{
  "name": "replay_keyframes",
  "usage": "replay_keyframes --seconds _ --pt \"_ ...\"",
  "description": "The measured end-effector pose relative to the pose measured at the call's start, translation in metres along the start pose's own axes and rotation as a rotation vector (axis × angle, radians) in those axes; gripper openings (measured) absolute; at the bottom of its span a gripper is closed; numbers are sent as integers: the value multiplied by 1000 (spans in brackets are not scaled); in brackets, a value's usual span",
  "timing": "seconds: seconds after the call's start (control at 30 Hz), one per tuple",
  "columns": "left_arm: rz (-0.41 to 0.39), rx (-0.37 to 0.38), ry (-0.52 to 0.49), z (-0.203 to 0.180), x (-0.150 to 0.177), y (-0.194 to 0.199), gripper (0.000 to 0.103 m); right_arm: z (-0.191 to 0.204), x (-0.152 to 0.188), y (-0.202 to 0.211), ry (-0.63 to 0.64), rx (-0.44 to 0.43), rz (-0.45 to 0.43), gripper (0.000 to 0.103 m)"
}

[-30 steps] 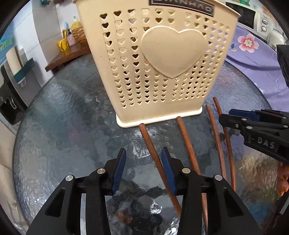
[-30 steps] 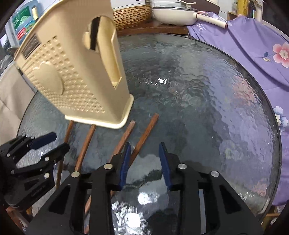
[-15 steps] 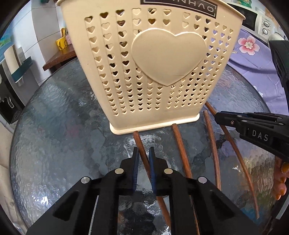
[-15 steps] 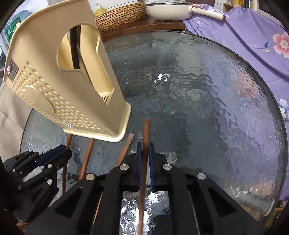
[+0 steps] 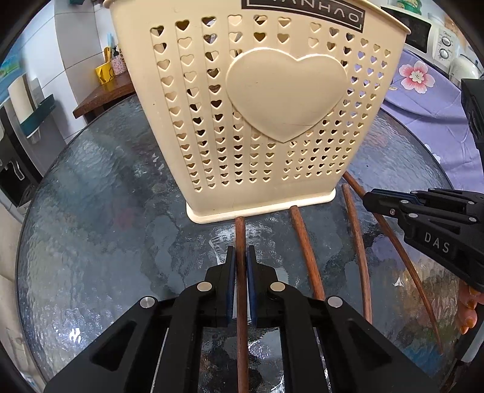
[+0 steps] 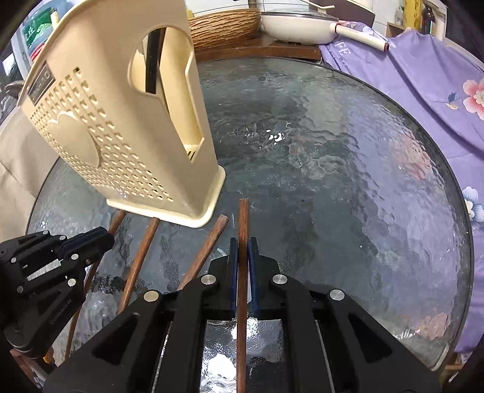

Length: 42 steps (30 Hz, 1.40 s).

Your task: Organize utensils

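Chopsticks in both your grippers! Left gripper [image 5: 241,257] clamps 1 chopstick [image 5: 241,235], lower centre. Right gripper [image 6: 243,251] pinches another chopstick [image 6: 243,220] beside the cream holder [image 6: 121,127].

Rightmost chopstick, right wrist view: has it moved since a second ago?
Yes. The rightmost chopstick lay slanted toward the cream holder; now it runs straight between the right tongs, clamped, with its tip swung away from the holder's base.

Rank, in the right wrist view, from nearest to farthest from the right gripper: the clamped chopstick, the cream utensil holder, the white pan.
1. Chopstick, clamped in the right gripper.
2. Cream utensil holder, ahead to the left on the glass table.
3. White pan, beyond the table's far edge.
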<state>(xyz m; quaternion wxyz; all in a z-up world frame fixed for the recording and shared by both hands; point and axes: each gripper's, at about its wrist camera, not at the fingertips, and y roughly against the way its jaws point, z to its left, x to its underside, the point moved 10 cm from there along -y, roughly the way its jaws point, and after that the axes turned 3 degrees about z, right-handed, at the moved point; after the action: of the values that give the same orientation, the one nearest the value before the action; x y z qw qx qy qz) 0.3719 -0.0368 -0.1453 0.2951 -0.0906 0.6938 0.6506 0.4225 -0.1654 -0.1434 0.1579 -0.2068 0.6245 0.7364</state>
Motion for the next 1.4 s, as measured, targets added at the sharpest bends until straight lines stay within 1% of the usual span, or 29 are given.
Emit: replay_keyframes --seconds 0.13,0.27,0.37,0.47,0.63,0.7,0.73,0.8,0.87,1.17,1.4 --pt "-5 8 10 0 1 1 7 3 9 10 0 -18 -25 8" --pt "-19 20 26 3 1 8 7 4 11 30 18 -20 -83 8" --pt "-39 50 44 3 0 20 7 5 9 51 20 -37 -133 8" --pt "-91 73 53 2 -5 45 7 10 8 78 27 -66 -189 8" --pt "-223 92 55 1 -19 103 7 20 1 128 52 -108 -288 8" --pt "-275 111 63 2 -24 129 7 25 0 152 66 -129 -327 7" --pt "-294 113 62 1 -26 138 7 24 -6 157 70 -137 -338 8" --pt "-336 118 54 0 -27 159 7 30 -6 178 85 -157 -370 7" --pt "-360 120 40 -5 -26 171 7 35 -6 195 99 -178 -391 7" --pt "-406 135 23 -5 -16 200 7 44 4 233 132 -245 -420 7" --pt "-433 138 18 -5 -16 211 7 51 8 238 158 -252 -426 7"
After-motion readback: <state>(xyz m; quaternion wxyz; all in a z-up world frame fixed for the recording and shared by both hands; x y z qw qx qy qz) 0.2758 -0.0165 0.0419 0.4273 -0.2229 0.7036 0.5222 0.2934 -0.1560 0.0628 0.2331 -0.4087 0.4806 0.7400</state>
